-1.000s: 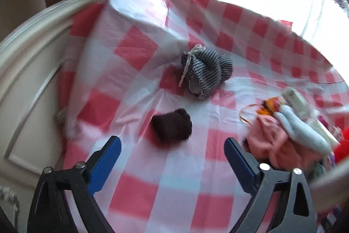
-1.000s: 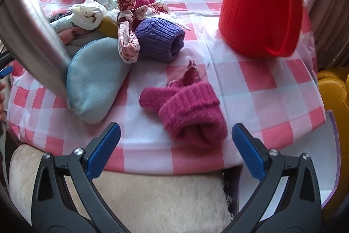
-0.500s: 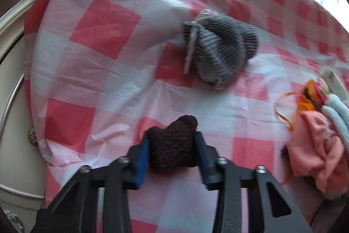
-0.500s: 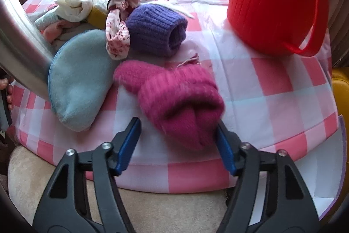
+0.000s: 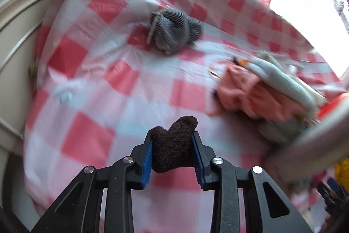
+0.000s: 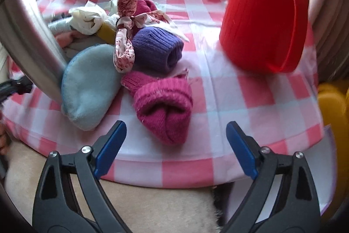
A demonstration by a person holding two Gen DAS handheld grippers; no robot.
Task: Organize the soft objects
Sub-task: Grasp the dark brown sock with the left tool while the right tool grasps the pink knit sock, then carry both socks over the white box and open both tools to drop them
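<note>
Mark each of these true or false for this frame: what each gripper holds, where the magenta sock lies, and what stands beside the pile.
1. The left gripper clamps a dark brown sock. True.
2. The right gripper grips the magenta sock. False: its jaws are opening, and the sock lies free on the checked tablecloth.
3. A red jug stands on the table. True.
4. The purple sock lies apart from the pile. False: it touches it.

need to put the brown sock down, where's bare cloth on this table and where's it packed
Bare checked cloth lies left of the grey knit bundle, and in front of it, back to the brown sock in the left gripper. Another strip runs between the magenta sock and red jug. The pile by the peach cloth is crowded.
</note>
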